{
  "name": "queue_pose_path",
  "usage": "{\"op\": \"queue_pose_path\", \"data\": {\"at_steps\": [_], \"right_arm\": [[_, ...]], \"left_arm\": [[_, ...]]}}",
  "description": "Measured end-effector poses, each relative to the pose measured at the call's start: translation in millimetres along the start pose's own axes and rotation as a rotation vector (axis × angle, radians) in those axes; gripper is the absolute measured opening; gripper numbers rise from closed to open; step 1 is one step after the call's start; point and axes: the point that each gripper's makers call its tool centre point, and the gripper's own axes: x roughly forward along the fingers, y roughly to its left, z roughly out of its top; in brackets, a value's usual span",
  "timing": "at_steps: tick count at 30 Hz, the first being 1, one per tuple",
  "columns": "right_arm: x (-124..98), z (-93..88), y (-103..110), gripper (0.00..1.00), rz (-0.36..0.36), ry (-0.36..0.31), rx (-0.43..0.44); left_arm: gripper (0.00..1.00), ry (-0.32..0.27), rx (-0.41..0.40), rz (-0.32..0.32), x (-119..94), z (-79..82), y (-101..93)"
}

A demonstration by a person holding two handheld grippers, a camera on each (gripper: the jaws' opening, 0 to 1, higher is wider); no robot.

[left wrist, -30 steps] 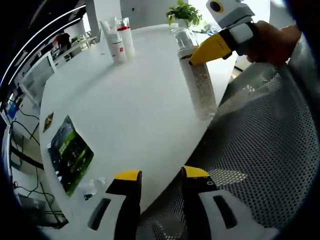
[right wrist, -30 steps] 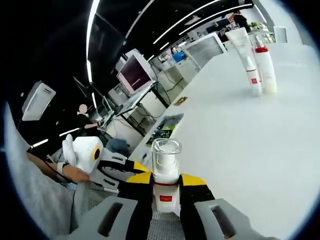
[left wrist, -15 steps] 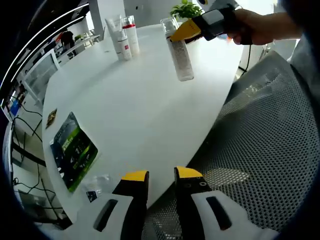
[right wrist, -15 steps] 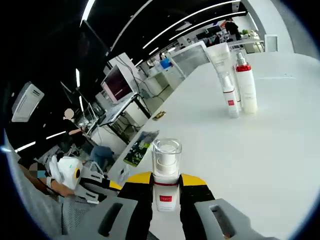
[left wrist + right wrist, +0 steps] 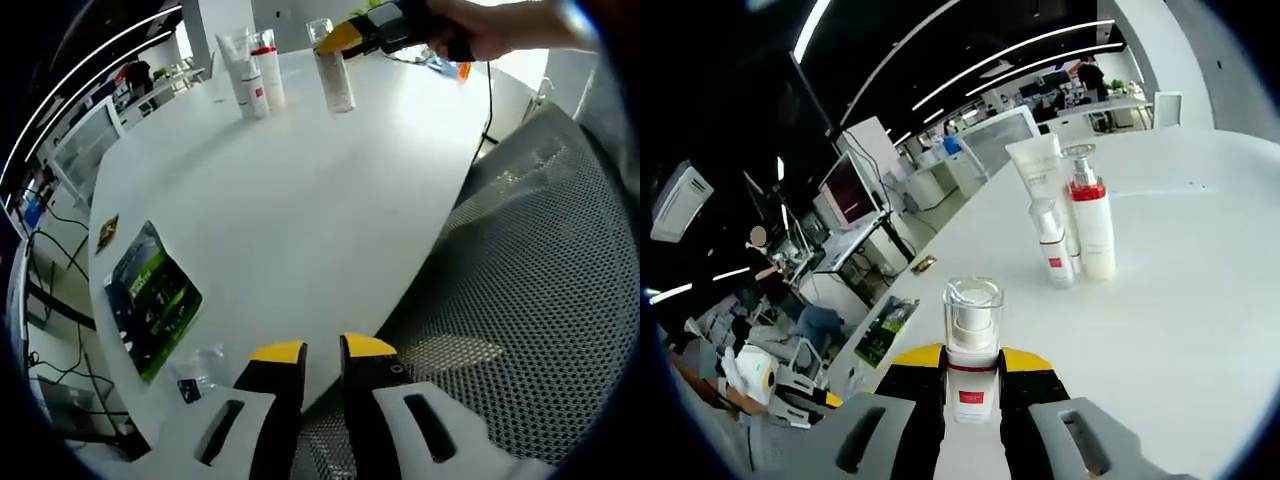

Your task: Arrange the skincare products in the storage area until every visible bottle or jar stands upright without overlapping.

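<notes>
pump bottle (image 5: 972, 345) between jaws, 3 bottles (image 5: 1068, 225) beyond on table (image 5: 1180, 310)

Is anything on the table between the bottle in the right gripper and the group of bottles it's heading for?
Nothing visible. The pump bottle is clamped in the right gripper, and only bare white table lies between it and the standing bottles.

both grippers share one build: the left gripper (image 5: 320, 350) and the right gripper (image 5: 972, 357) each have black jaws capped in yellow, set on pale grey bodies with a dark oblong slot on either side. a hand (image 5: 490, 22) grips the right gripper's handle.
</notes>
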Motion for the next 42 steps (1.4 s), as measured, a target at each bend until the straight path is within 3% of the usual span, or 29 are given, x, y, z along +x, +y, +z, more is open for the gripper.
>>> {"op": "queue_pose_path", "data": {"at_steps": [20,33,42], "right_arm": [[13,25.9,-21,0.14,-0.064,-0.017,-0.045],[8,38.5,-45,0.14,-0.153,-0.03,-0.141],[22,43.5,-51,0.14,-0.192,-0.034,-0.218]], "left_arm": [[0.05,0.017,0.012,0.008,0,-3.4,1.6],[0.04,0.026,0.014,0.004,1,-5.1,0.7],[0.02,0.048,0.009,0.0,2,-9.4,0.9]]}}
